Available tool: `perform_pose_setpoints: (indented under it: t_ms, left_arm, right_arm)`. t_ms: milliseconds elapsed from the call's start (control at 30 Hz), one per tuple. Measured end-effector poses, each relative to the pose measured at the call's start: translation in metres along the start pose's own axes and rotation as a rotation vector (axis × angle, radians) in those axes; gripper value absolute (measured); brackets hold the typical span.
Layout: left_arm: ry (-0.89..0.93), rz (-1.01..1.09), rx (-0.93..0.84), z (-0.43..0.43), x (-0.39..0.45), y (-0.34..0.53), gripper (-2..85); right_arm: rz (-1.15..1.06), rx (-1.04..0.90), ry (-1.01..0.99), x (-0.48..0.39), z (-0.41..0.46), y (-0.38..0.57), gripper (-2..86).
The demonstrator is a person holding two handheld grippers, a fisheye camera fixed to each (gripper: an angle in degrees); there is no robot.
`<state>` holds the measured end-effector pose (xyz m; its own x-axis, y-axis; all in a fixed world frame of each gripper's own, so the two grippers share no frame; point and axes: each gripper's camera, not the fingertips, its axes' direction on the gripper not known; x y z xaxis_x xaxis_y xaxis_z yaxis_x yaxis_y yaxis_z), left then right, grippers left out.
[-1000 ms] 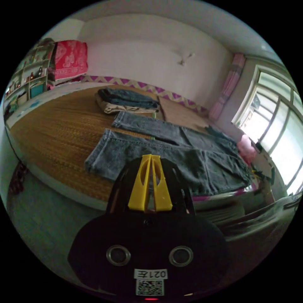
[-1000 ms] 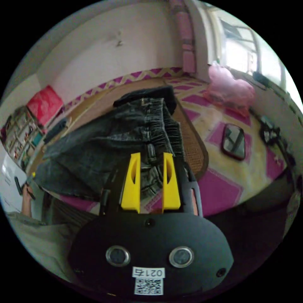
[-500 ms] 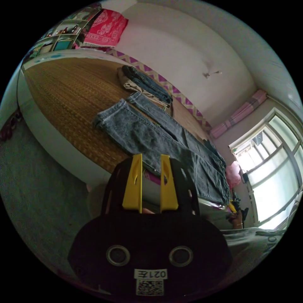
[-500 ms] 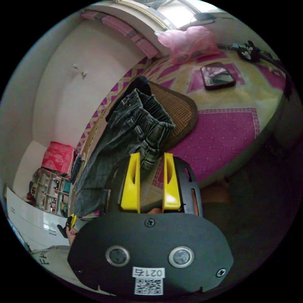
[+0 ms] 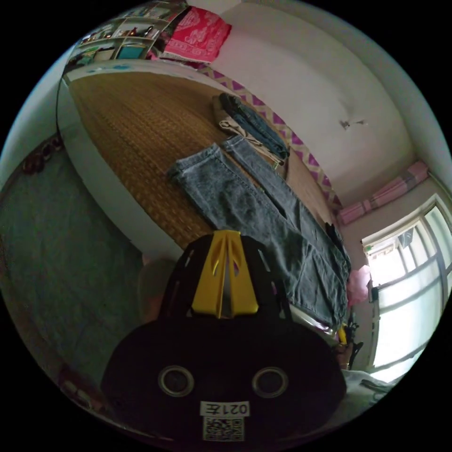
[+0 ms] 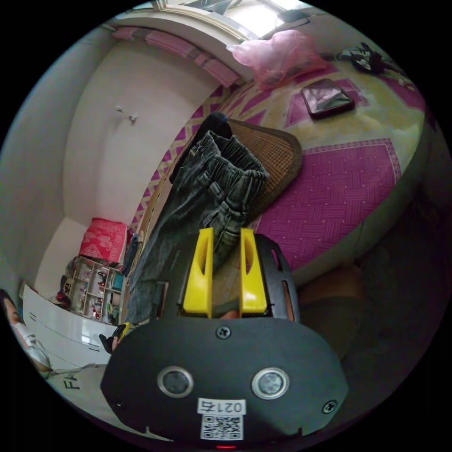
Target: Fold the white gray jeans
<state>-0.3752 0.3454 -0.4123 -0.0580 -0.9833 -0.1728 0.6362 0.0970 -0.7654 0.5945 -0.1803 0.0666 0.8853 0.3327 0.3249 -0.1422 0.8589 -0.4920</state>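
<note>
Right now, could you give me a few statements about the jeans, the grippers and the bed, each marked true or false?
1. The jeans lie spread flat on the woven mat. True.
2. The left gripper is wide open. False: its jaws are closed together, holding nothing.
3. The right gripper grips the waistband. False: its jaws stand apart, with no cloth clamped.
4. A folded stack of clothes sits beyond the jeans' legs. True.
5. A phone lies on the patterned bedcover. True.
</note>
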Motion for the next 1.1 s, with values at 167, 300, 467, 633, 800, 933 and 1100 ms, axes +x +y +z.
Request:
perform_pose_setpoints:
  t_ms: [167, 300, 467, 633, 800, 933, 1100]
  left_arm:
    - [0.147, -0.121, -0.025, -0.001, -0.037, -0.013, 5.2]
    - [0.224, -0.134, -0.012, -0.002, -0.051, -0.021, 7.1]
    - [0.225, -0.166, -0.034, -0.004, -0.066, -0.032, 5.9]
    - [0.222, -0.168, -0.015, -0.014, -0.076, -0.04, 11.5]
    - [0.251, -0.214, -0.01, -0.009, -0.09, -0.05, 13.1]
    - [0.324, -0.224, -0.014, -0.006, -0.095, -0.057, 12.9]
    - [0.317, -0.222, -0.031, 0.006, -0.097, -0.067, 12.9]
  right_arm:
    - [0.012, -0.001, -0.02, 0.01, -0.001, 0.003, 8.5]
    - [0.029, -0.001, -0.046, 0.019, 0.0, 0.005, 8.3]
    - [0.038, -0.001, -0.055, 0.025, 0.003, 0.006, 8.2]
    - [0.042, -0.002, -0.065, 0.03, 0.006, 0.006, 7.9]
    - [0.054, -0.002, -0.082, 0.036, 0.012, 0.004, 7.8]
    - [0.052, -0.005, -0.089, 0.038, 0.019, 0.0, 7.7]
    - [0.051, 0.002, -0.092, 0.04, 0.027, -0.003, 7.6]
